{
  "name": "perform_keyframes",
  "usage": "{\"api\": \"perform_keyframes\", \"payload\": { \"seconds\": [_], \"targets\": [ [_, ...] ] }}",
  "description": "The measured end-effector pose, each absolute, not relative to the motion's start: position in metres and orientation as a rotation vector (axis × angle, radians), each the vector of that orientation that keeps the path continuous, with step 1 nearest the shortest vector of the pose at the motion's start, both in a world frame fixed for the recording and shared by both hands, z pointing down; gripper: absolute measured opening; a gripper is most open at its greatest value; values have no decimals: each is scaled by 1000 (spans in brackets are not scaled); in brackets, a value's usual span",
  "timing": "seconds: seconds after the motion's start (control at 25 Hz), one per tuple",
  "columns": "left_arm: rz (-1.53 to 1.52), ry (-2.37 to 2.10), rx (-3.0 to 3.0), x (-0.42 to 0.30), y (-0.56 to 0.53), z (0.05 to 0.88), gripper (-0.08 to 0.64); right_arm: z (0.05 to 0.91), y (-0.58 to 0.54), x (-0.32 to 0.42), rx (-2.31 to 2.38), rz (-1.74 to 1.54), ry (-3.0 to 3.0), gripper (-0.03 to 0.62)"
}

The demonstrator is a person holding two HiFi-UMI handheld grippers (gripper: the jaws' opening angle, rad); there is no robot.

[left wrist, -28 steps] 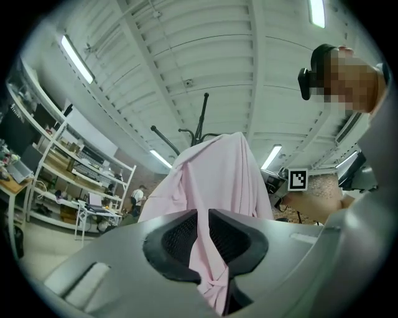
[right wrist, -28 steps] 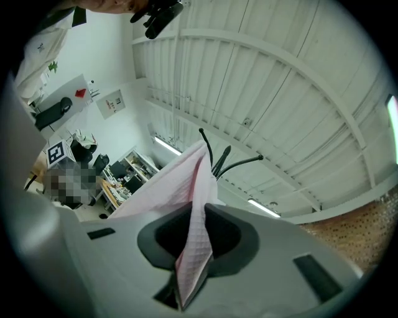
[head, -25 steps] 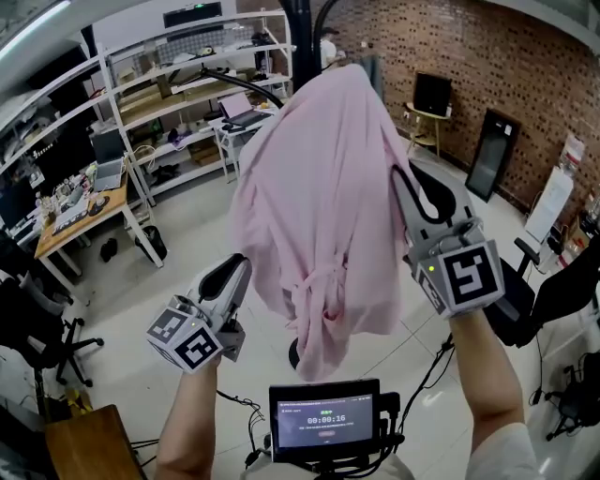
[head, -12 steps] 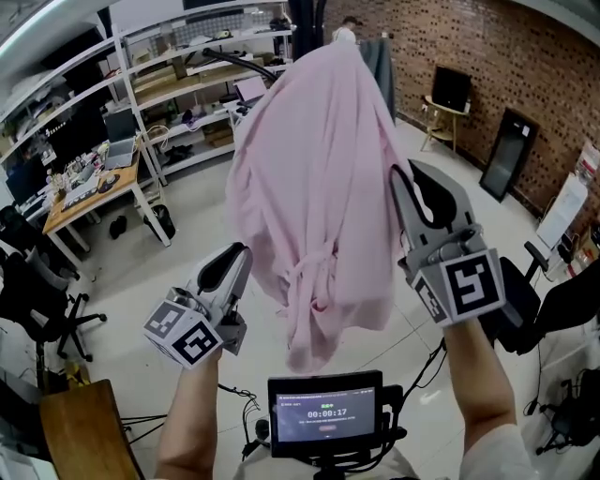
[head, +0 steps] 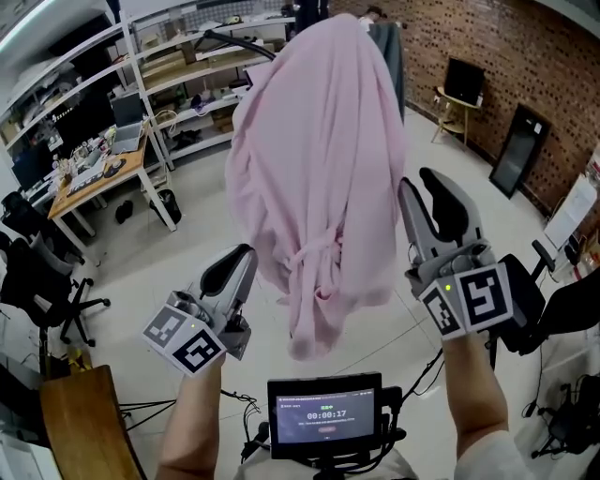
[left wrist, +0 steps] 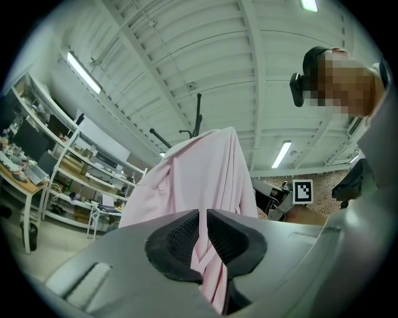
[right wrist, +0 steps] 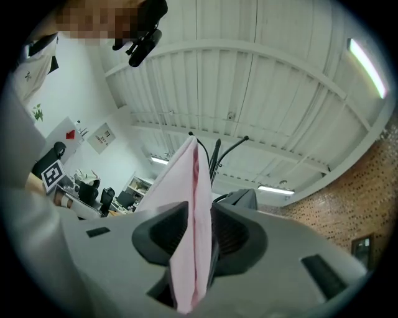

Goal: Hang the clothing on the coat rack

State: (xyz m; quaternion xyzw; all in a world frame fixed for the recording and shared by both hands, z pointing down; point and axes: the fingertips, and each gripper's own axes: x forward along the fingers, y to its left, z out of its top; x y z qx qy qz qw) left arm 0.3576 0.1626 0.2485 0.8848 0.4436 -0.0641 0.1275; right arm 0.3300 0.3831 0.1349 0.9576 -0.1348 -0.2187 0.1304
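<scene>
A pink garment (head: 319, 159) is draped over the top of a black coat rack (head: 309, 9) and hangs down in loose folds. My left gripper (head: 242, 258) is at the garment's lower left edge. In the left gripper view its jaws (left wrist: 203, 214) are closing, almost together, on a thin strip of the pink garment (left wrist: 199, 174) that runs down between them. My right gripper (head: 427, 187) is at the garment's right edge. Its jaws (right wrist: 199, 214) are opening, with a fold of the pink garment (right wrist: 189, 205) lying loose between the pads. The rack's hooks (right wrist: 216, 155) show above.
White shelving (head: 178, 75) and a wooden desk (head: 94, 178) stand at the back left, with a black office chair (head: 37, 281) nearer. A brick wall (head: 525, 47) and a small stool (head: 459, 103) are at the right. A screen (head: 323, 412) sits at the bottom.
The right gripper has dropped a little along the garment's right edge and its jaws have spread. The left gripper has stayed at the lower left edge. The garment hangs as before.
</scene>
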Motion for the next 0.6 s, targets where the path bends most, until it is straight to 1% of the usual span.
{"api": "perform_keyframes", "payload": {
  "seconds": [0.08,0.16,0.6],
  "targets": [
    [-178,1300,2574,355,163,249,26,139,383,327,2789,-618,-385,133],
    [-174,1318,2579,351,163,250,5,143,380,322,2796,-604,-378,133],
    [-109,1465,2564,319,146,264,2,184,340,292,2874,-447,-343,133]
  ]
}}
